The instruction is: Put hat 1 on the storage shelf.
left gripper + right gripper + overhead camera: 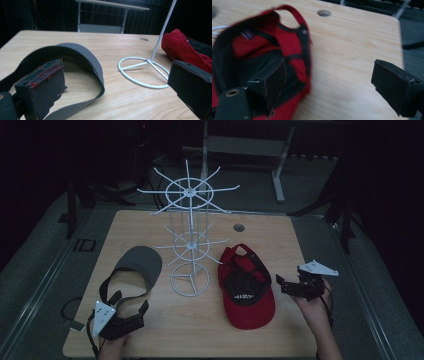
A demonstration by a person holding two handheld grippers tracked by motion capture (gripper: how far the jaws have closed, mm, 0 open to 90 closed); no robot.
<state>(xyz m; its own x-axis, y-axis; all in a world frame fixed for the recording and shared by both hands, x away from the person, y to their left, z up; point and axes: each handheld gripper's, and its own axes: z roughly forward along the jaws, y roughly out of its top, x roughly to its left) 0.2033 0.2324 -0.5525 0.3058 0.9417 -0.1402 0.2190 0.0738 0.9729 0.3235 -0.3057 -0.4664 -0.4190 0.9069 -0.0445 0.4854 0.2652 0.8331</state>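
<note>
1. Grey visor (134, 270) lies at seven o'clock of the wire rack (190, 240); left claw (131, 311) gapes empty beside its strap.
2. Right claw (289, 283), wide and empty, should close squarely on the red cap (246, 287) rim.

grey visor (139, 261), red cap (248, 290), white wire rack (189, 245)

The high view looks forward and down over the worktop (200, 330); both gripper views skim it closely, sharing the red cap (247, 287) and wire rack (190, 280)
</note>
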